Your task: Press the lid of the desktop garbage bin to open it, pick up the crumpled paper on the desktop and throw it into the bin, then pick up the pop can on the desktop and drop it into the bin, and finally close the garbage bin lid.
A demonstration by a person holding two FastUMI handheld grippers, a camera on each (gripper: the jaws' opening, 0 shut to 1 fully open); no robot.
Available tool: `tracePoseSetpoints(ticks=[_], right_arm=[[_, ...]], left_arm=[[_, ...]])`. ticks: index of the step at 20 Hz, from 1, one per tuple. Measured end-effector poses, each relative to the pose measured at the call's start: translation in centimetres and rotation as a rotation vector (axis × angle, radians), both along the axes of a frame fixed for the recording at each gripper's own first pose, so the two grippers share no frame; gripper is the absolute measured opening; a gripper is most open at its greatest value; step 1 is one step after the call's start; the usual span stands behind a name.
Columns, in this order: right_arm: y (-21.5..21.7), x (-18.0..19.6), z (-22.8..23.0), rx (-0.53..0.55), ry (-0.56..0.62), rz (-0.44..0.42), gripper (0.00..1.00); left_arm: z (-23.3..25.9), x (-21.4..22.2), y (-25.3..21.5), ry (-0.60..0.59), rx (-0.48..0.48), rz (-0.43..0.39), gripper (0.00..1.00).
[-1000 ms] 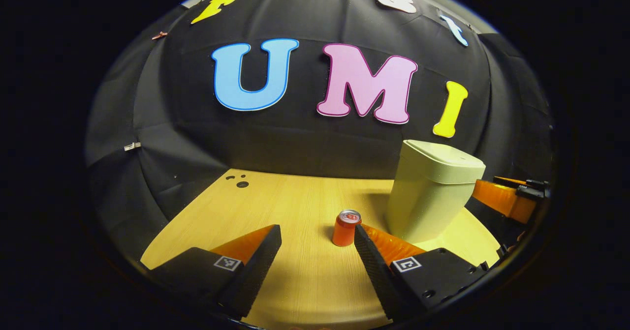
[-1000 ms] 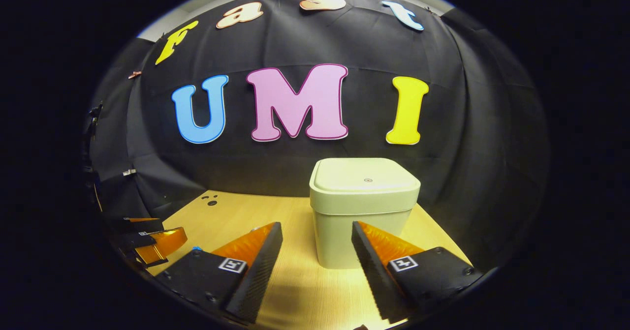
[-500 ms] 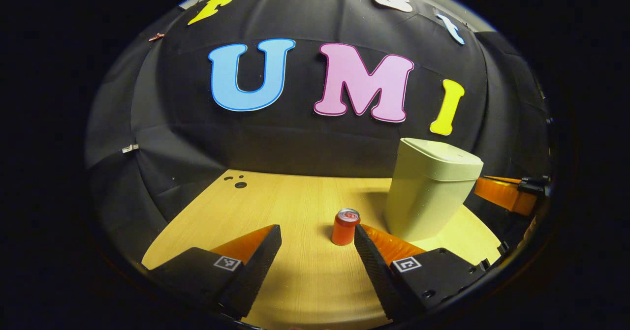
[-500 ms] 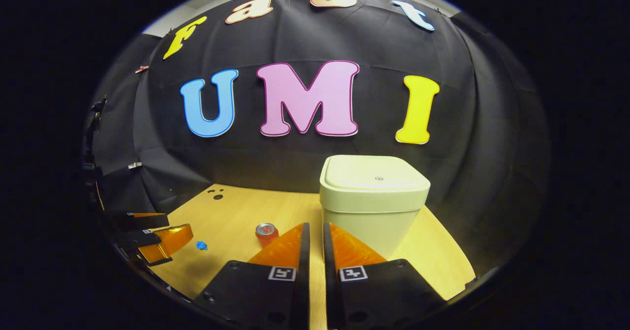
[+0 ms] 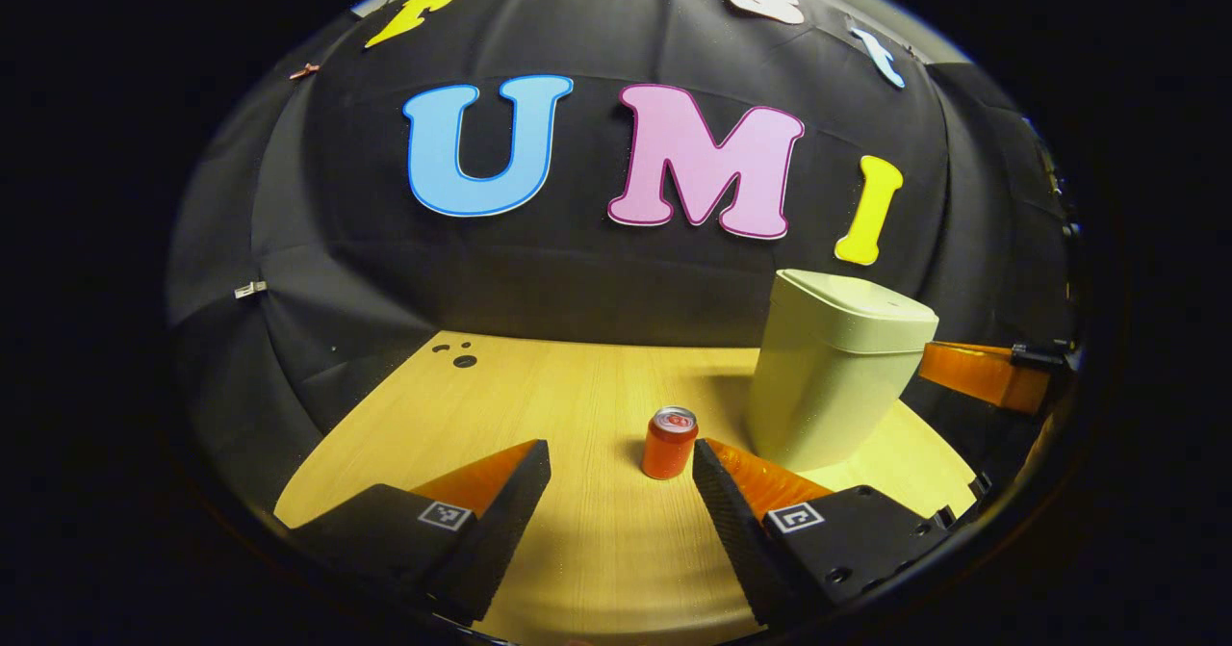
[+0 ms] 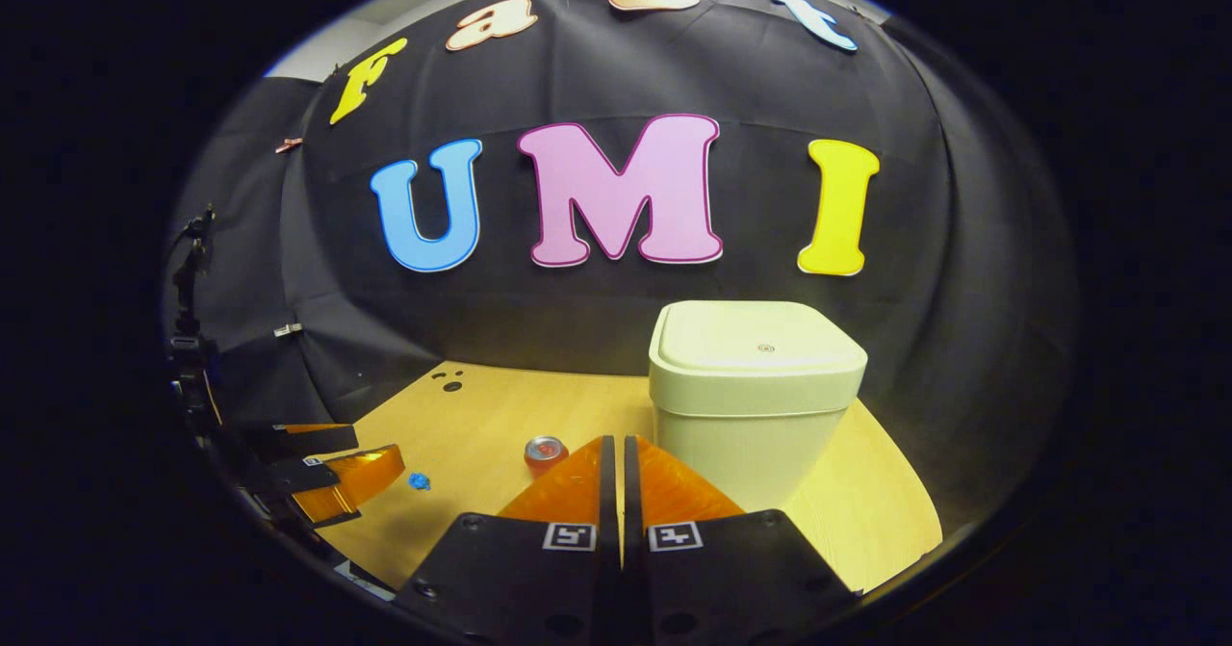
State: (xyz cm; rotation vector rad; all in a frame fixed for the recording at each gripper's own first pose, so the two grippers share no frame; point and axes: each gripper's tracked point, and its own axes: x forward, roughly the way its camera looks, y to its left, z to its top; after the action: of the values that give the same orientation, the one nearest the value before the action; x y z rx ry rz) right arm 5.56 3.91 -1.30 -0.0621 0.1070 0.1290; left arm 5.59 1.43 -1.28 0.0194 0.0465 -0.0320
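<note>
Right gripper view puts the garbage bin (image 6: pixel 756 400) on the wooden desktop (image 6: pixel 876 511), right of centre, pale and square, its lid (image 6: pixel 757 348) lying flat and closed with a small dot at its middle. Left of the bin, and apart from it, the pop can (image 6: pixel 545 452) stands upright, its lower part hidden behind this gripper's own fingers. Farther left on the desktop lies a small blue scrap (image 6: pixel 419 480), which may be the crumpled paper, though it is too small to be sure. The right gripper (image 6: pixel 616 473) is held above the desktop in front of the bin, its two fingers drawn together with nothing between them. At the left edge of this view the left gripper (image 6: pixel 318 473) shows, near the blue scrap.

Left gripper view shows the pop can (image 5: pixel 668 443) upright on the desktop (image 5: pixel 539 396), just ahead of the gripper's right-hand finger, and the bin (image 5: pixel 830 367) behind it to the right, lid (image 5: pixel 857 299) closed. The left gripper (image 5: pixel 621 468) has its fingers spread wide and holds nothing. Beyond the bin's right side, a finger of the right gripper (image 5: pixel 982 376) pokes out. Three small dark holes (image 5: pixel 460 354) mark the desktop's far left corner.
</note>
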Motion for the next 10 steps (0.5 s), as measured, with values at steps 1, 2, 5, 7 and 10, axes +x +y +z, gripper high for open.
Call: tracePoseSetpoints(ticks=[1,2,5,7,10], right_arm=[[-0.2,0.0,0.4,-0.003,-0.003,0.0,0.05],[-0.4,0.3,0.7,0.0,-0.004,0.0,0.05],[-1.3,1.2,2.3,0.0,-0.013,-0.011,0.05],[-2.0,2.4,3.1,-0.015,-0.017,-0.017,0.05],[-3.6,4.0,5.1,-0.014,-0.042,-0.036,0.05]], left_arm=[[0.0,0.0,0.1,0.0,0.0,0.003,0.96],[0.0,0.0,0.2,0.0,-0.002,0.005,0.96],[-0.1,0.0,0.3,0.001,-0.005,0.015,0.96],[-0.3,0.0,0.4,0.005,-0.007,0.022,0.96],[-0.5,-0.2,0.5,0.009,-0.007,0.033,0.96]])
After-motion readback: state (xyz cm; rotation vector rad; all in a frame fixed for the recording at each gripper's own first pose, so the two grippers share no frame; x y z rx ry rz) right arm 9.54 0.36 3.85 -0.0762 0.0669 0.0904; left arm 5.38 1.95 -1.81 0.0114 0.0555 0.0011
